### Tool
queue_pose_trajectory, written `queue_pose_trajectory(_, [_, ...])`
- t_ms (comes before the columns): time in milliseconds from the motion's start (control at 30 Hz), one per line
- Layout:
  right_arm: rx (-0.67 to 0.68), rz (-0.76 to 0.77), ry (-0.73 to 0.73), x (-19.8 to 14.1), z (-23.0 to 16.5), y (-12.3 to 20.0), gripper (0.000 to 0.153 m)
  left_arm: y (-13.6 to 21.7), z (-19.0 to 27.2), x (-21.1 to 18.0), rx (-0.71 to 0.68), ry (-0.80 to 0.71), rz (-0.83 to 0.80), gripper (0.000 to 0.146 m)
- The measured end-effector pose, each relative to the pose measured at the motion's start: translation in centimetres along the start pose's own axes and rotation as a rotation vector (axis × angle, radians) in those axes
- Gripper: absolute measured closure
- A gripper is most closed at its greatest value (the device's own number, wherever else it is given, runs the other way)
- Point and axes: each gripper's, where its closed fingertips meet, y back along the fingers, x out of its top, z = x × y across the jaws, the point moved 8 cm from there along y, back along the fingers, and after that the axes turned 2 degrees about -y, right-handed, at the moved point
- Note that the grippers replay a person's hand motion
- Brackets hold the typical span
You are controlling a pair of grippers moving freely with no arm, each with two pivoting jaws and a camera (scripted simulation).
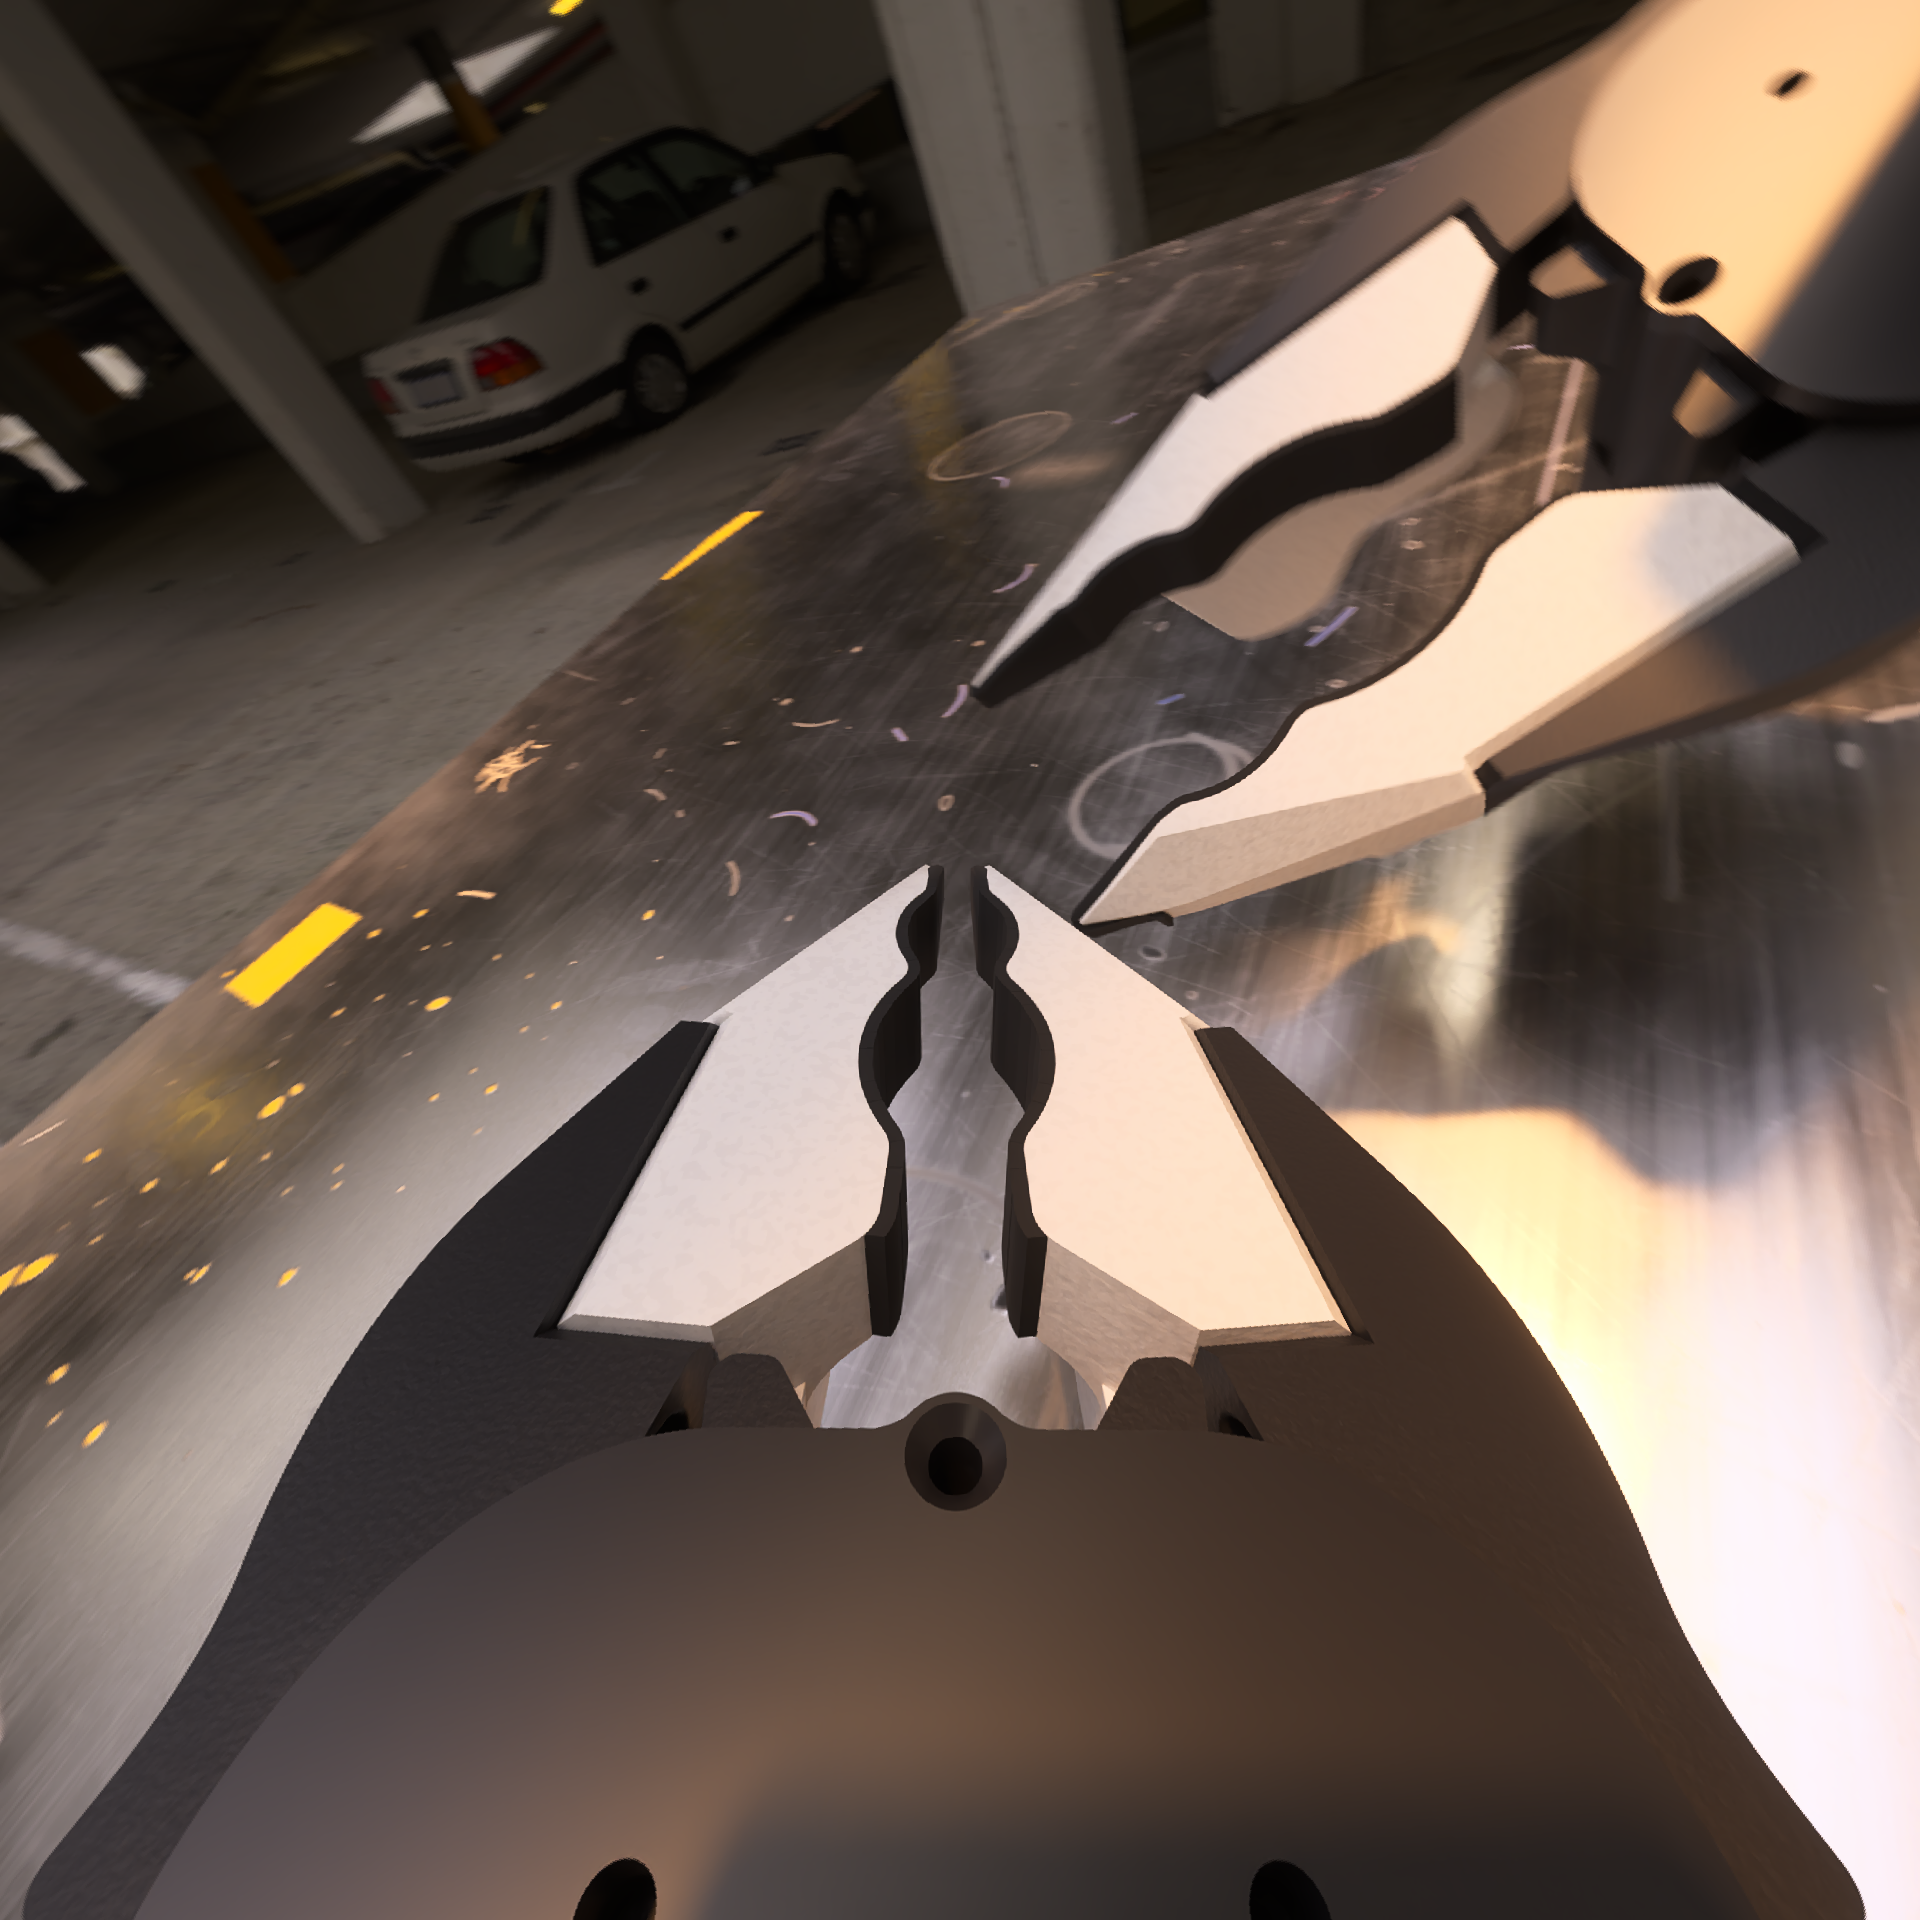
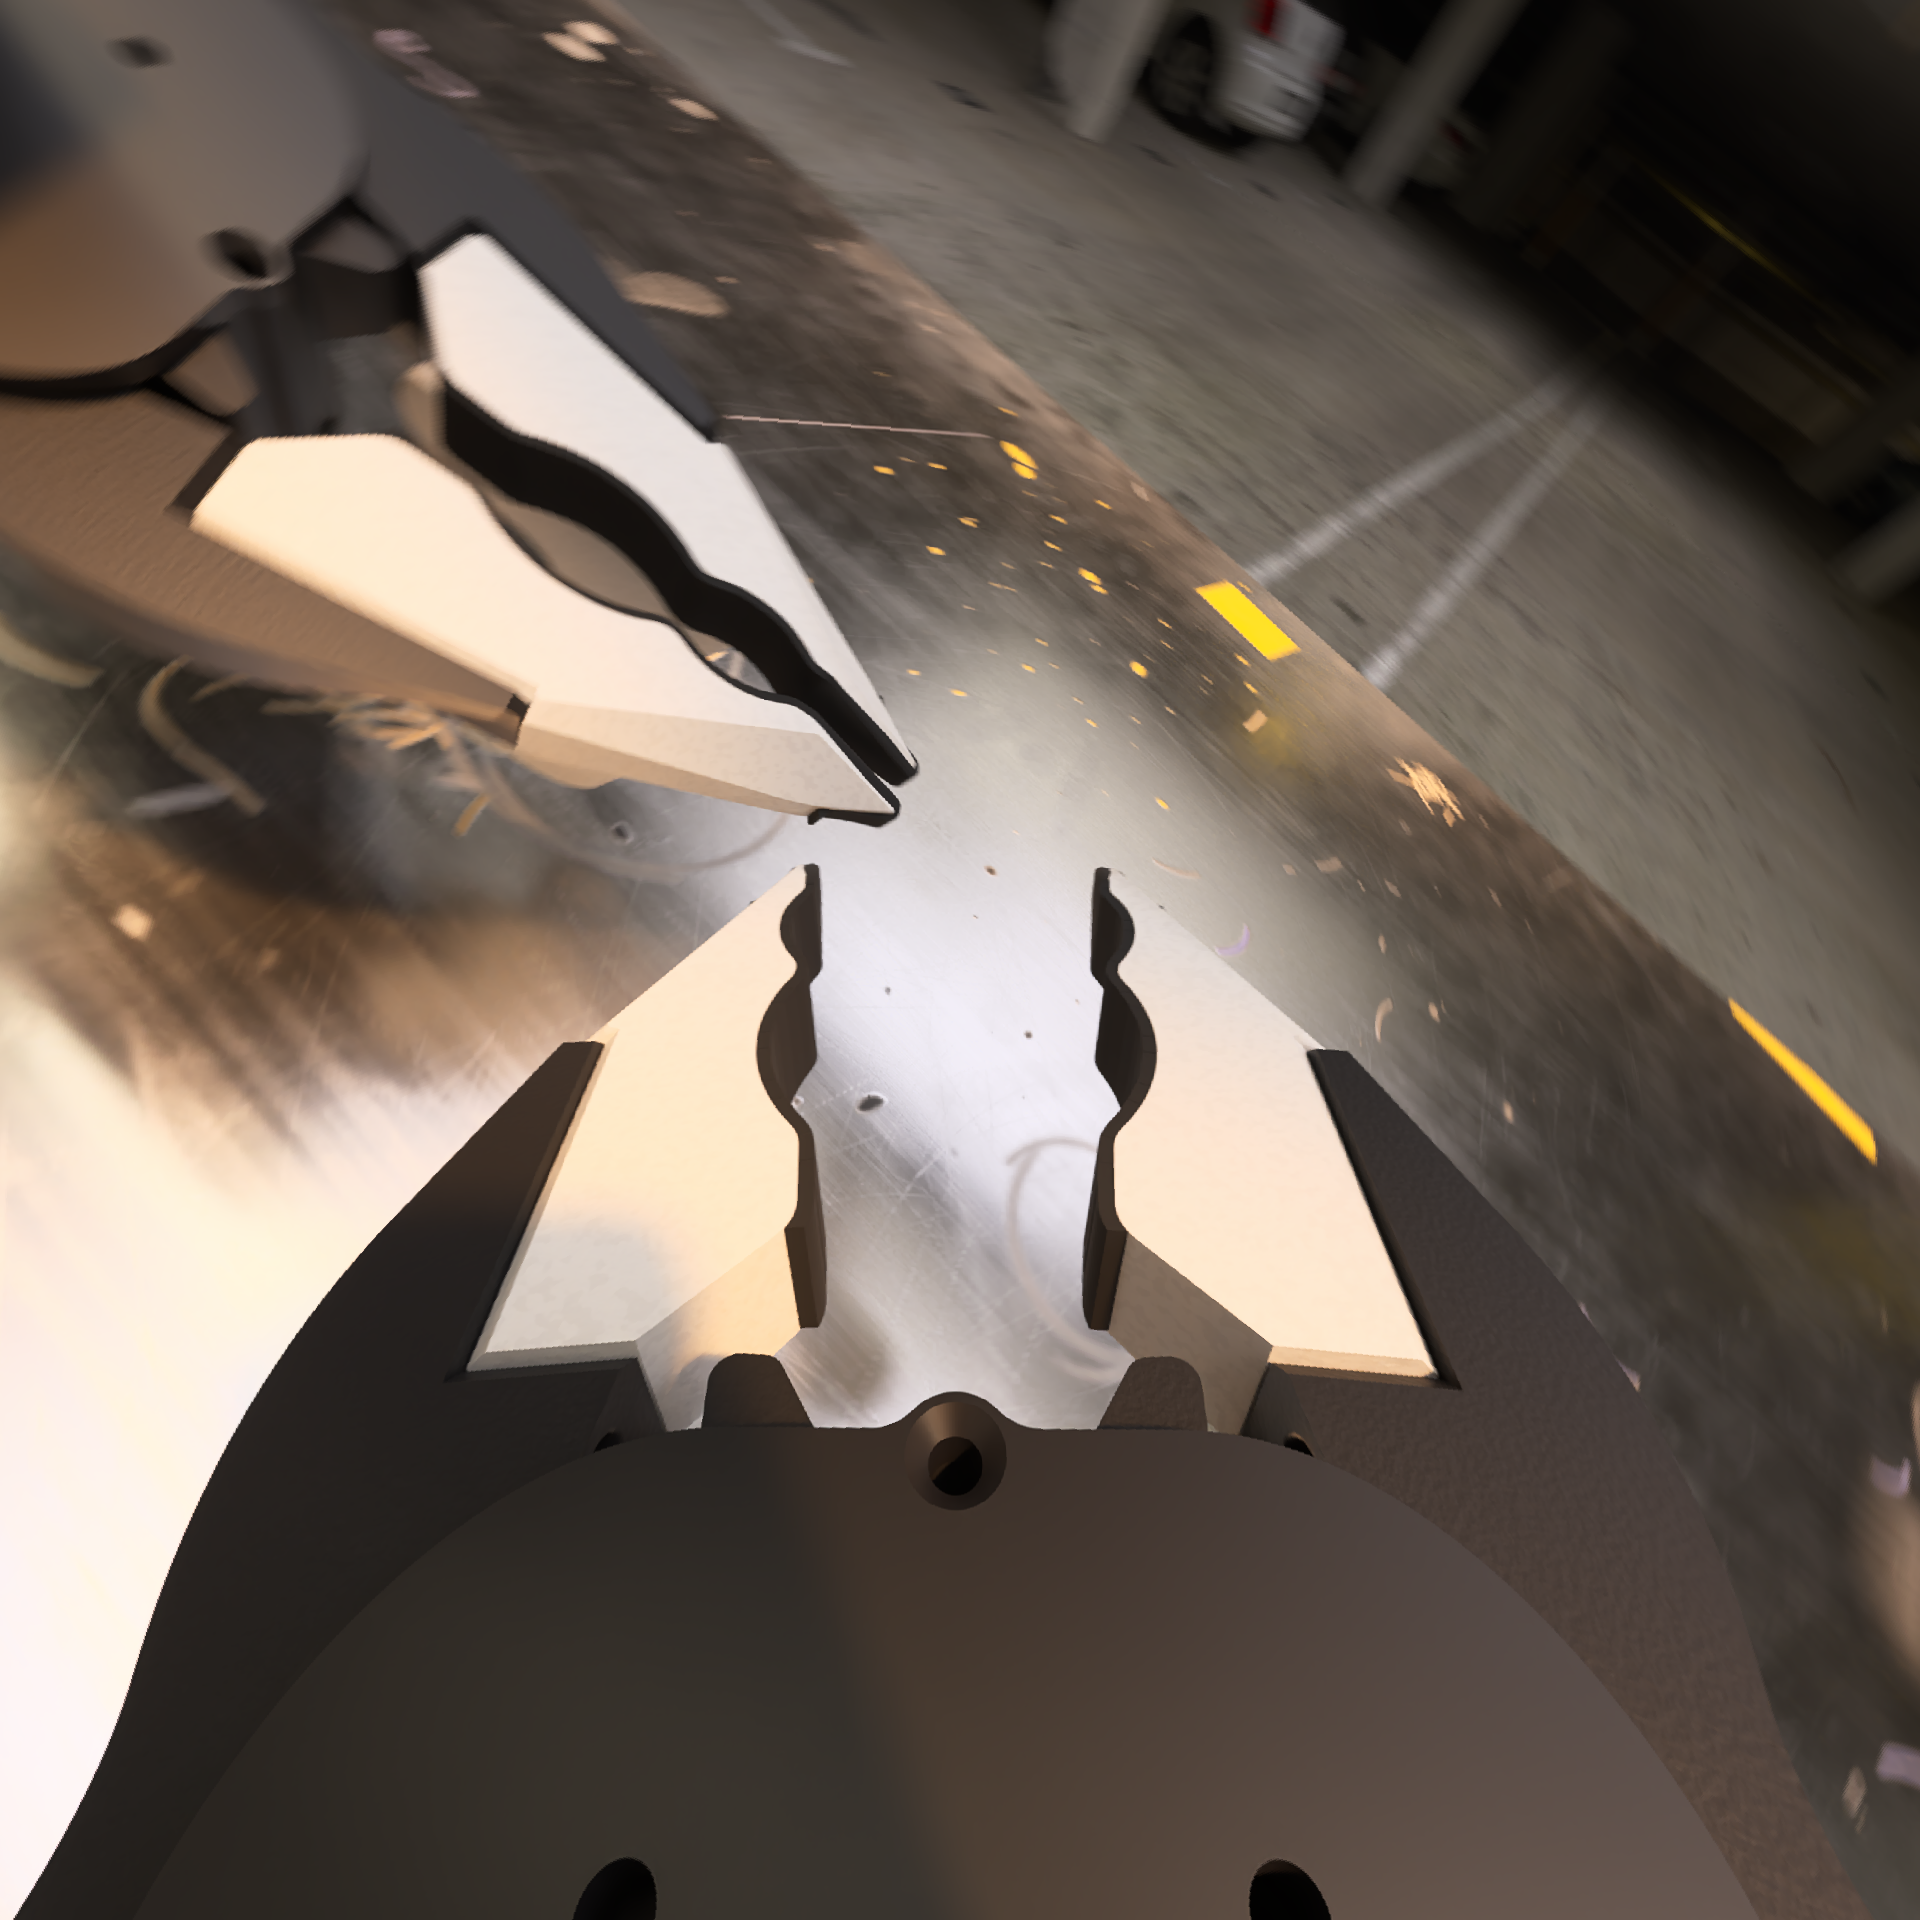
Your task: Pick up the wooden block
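No wooden block shows in either view. My left gripper [image 1: 958, 878] is shut with only a thin slit between its white fingers, and it holds nothing. It hovers low over a scratched, shiny metal table [image 1: 727, 779]. My right gripper [image 2: 956, 878] is open and empty over the same table [image 2: 935, 1091]. The two grippers point toward each other with their tips close together. The right gripper shows at the upper right of the left wrist view [image 1: 1034, 805]. The left gripper shows at the upper left of the right wrist view [image 2: 899, 790].
The table's long edge [image 1: 582, 665] runs diagonally, with a concrete garage floor [image 1: 208, 675] beyond it. A white car [image 1: 623, 281] and a white pillar [image 1: 1018, 135] stand far behind. Bright glare lies on the table [image 1: 1558, 1247].
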Motion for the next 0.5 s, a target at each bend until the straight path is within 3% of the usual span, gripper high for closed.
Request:
queue_pose_trajectory(100, [0.189, -0.007, 0.171, 0.3, 1.0, 0.3, 0.089, 0.0, 0.2, 0.0, -0.099, -0.011, 0.000, 0.141])
queue_pose_trajectory(233, [0.384, -0.166, 0.353, 0.6, 1.8, 0.0, 0.087, 0.0, 0.7, 0.0, -0.195, -0.039, 0.000, 0.141])
queue_pose_trajectory(333, [0.491, -0.238, 0.449, 0.7, 1.5, -0.1, 0.105, 0.2, 0.9, 0.0, -0.233, -0.046, 0.013, 0.141])
queue_pose_trajectory(500, [0.516, -0.286, 0.504, 0.9, 1.5, -0.1, 0.132, 0.3, 1.2, 0.0, -0.262, -0.067, 0.026, 0.141])
